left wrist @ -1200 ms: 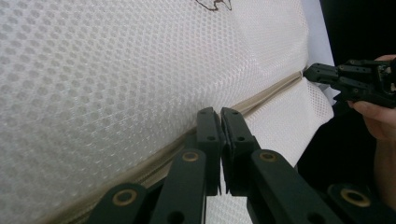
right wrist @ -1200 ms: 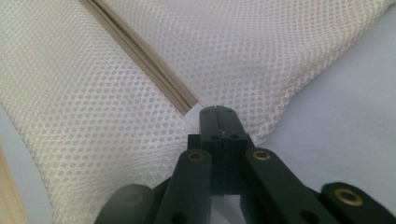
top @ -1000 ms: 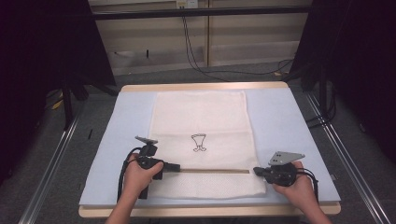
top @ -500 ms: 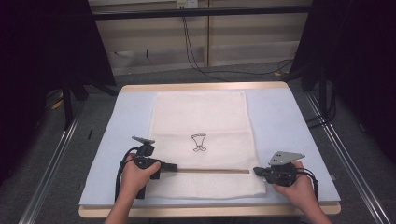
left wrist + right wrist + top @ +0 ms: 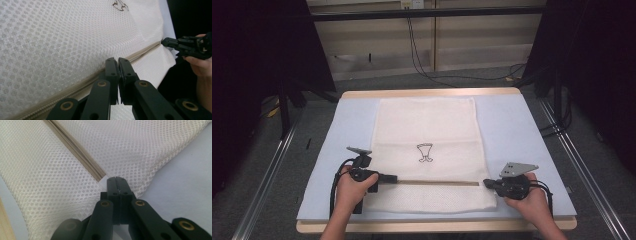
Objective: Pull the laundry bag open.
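Dark curtains close off both sides of the room, and what stands behind them is lost in shadow; a pale wall panel with dangling cables [image 5: 414,47] runs across the back. On the floor between stands a table [image 5: 437,226] with a wooden edge, topped by a light blue mat [image 5: 522,135].

Flat on the mat lies a white mesh laundry bag [image 5: 427,125], its long side running away from the person, with a small dark printed emblem [image 5: 425,152] near its middle; the drawing is too small to read. A beige zipper [image 5: 437,182] crosses the bag near its front edge, from one side to the other.

At the zipper's left end sits the left gripper [image 5: 388,178], held in the person's left hand [image 5: 351,187]. In the left gripper view its jaws stand almost together, with only a slit between them, right over the zipper line [image 5: 75,90]. Whether they pinch a slider or the mesh cannot be told, since the jaws themselves cover that spot.

At the zipper's right end sits the right gripper [image 5: 487,183], in the right hand [image 5: 527,200], a grey three-cornered plate [image 5: 518,169] on top. In the right gripper view its jaws [image 5: 116,180] are pressed together at the very end of the zipper [image 5: 77,155], where the bag's corner meets the mat. What is caught between them is hidden by the tips.

Both forearms are cut off by the bottom of the high view.
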Motion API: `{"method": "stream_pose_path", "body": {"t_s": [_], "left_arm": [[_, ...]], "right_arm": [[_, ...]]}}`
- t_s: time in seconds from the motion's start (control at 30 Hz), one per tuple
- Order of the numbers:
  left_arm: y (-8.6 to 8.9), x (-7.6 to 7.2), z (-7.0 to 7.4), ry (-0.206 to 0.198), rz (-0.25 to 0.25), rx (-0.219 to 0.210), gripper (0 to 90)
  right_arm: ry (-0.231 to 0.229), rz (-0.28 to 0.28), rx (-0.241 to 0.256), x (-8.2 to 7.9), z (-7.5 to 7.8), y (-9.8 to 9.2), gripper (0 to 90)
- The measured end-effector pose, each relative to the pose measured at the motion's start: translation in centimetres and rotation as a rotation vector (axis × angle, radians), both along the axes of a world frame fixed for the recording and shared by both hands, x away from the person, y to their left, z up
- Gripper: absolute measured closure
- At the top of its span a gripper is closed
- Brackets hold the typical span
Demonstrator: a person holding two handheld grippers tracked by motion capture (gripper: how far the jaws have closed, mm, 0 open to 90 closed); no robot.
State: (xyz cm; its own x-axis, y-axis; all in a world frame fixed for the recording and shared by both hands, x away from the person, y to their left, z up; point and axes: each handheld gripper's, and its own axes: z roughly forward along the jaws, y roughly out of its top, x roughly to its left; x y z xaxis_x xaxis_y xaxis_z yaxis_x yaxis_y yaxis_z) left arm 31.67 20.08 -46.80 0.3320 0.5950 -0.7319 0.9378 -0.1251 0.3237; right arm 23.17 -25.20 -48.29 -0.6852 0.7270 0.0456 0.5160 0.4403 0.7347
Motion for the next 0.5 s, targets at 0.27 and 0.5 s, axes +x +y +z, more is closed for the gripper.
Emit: {"method": "stream_pose_path", "body": {"t_s": [0.27, 0.5], "left_arm": [[0.5, -0.1, -0.1, 0.005, 0.024, -0.006, 87.3], [1.5, -0.3, 0.0, 0.0, 0.046, -0.014, 87.2]], "right_arm": [[0.0, 0.002, 0.0, 0.0, 0.0, 0.0, 90.0], [-0.003, 0.003, -0.002, 0.0, 0.0, 0.0, 90.0]]}}
